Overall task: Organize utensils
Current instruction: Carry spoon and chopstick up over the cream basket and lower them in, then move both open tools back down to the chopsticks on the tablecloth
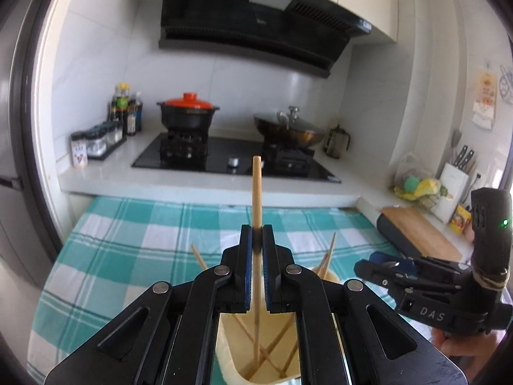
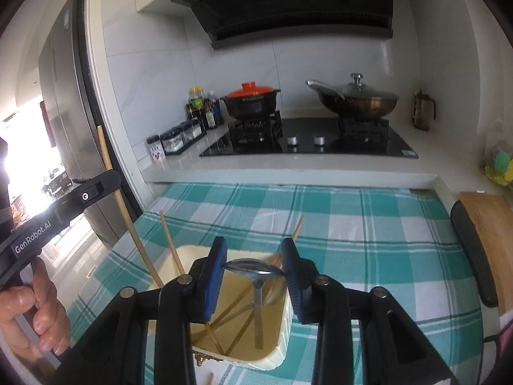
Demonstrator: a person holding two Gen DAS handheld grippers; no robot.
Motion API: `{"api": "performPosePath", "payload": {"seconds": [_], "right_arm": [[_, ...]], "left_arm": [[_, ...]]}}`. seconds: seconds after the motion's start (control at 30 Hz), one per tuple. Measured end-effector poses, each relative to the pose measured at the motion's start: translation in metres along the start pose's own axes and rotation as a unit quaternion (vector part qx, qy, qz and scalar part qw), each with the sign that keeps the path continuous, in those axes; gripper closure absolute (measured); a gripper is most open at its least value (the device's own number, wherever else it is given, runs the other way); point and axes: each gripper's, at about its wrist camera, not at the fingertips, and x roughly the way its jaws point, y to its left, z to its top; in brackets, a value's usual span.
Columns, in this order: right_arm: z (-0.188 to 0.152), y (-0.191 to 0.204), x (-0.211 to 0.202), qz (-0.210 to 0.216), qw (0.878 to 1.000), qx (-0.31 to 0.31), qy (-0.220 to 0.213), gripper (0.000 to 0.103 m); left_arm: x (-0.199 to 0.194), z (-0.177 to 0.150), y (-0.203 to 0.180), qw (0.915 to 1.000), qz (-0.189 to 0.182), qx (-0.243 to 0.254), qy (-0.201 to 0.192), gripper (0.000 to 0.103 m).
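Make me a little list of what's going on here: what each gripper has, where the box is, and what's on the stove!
left gripper: shut on a chopstick, held upright over the box
right gripper: shut on a spoon, gripped by its bowl, handle hanging into the box
box: cream, open, on the checked cloth
in the box: loose chopsticks, leaning and crossed
stove: red-lidded pot and a wok with a glass lid

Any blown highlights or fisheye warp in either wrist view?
Right wrist: doorway at far left is blown out white behind the left gripper; the cabinet edge bows hard. Left wrist: even daylight, no clipping; dark vignette rings the frame, counter edge curves. In both, the chopstick and spoon stay sharp.
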Motion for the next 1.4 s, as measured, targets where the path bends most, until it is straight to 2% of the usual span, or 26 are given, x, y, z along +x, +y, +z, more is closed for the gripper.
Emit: {"api": "performPosePath", "payload": {"seconds": [0.2, 0.27, 0.33, 0.4, 0.47, 0.53, 0.63, 0.7, 0.73, 0.83, 0.9, 1.03, 1.13, 1.3, 1.4], "right_arm": [[-0.009, -0.005, 0.032, -0.01, 0.999, 0.007, 0.036, 0.067], [-0.007, -0.005, 0.029, -0.013, 0.999, 0.013, 0.033, 0.066], [-0.003, -0.004, 0.014, -0.004, 0.999, 0.019, 0.026, 0.065], [-0.002, 0.001, -0.015, 0.003, 1.0, 0.006, 0.011, 0.065], [-0.01, 0.006, -0.05, -0.001, 1.0, -0.018, 0.002, 0.063], [-0.029, 0.007, -0.082, -0.01, 0.999, -0.037, 0.002, 0.051], [-0.086, -0.002, -0.113, -0.042, 0.997, -0.053, 0.022, 0.046], [-0.137, -0.009, -0.117, -0.075, 0.994, -0.051, 0.055, 0.046], [-0.163, -0.012, -0.116, -0.09, 0.992, -0.044, 0.075, 0.046], [-0.229, -0.017, -0.116, -0.12, 0.986, -0.025, 0.111, 0.046], [-0.258, -0.016, -0.12, -0.135, 0.984, -0.016, 0.117, 0.046], [-0.284, -0.017, -0.124, -0.131, 0.984, 0.013, 0.118, 0.046], [-0.298, -0.015, -0.123, -0.144, 0.983, 0.007, 0.118, 0.046], [-0.297, -0.018, -0.125, -0.139, 0.983, 0.017, 0.116, 0.046], [-0.297, -0.016, -0.123, -0.144, 0.983, 0.012, 0.116, 0.046]], "left_arm": [[0.024, -0.023, 0.001, 0.998, 0.004, 0.007, 0.062, 0.097], [0.023, -0.025, 0.003, 0.9967, 0.001, 0.003, 0.081, 0.085], [0.008, -0.026, 0.007, 0.9964, -0.007, -0.005, 0.084, 0.056], [-0.018, -0.031, 0.013, 0.9965, -0.01, -0.001, 0.084, 0.042], [-0.044, -0.045, 0.02, 0.9944, -0.011, 0.008, 0.105, 0.036], [-0.065, -0.07, 0.029, 0.9904, -0.007, 0.007, 0.138, 0.027], [-0.093, -0.129, 0.042, 0.9834, 0.004, -0.003, 0.182, 0.026], [-0.111, -0.167, 0.046, 0.9804, 0.026, -0.029, 0.193, 0.026], [-0.118, -0.183, 0.045, 0.979, 0.025, -0.045, 0.197, 0.026], [-0.135, -0.213, 0.03, 0.9771, 0.006, -0.082, 0.196, 0.026], [-0.139, -0.221, 0.015, 0.9782, -0.007, -0.086, 0.189, 0.026], [-0.135, -0.23, -0.015, 0.9789, -0.015, -0.06, 0.195, 0.021], [-0.121, -0.234, -0.029, 0.9758, -0.019, -0.066, 0.208, 0.02], [-0.095, -0.237, -0.047, 0.9723, 0.0, -0.075, 0.221, 0.02], [-0.081, -0.243, -0.059, 0.969, 0.014, -0.062, 0.239, 0.02]]}}
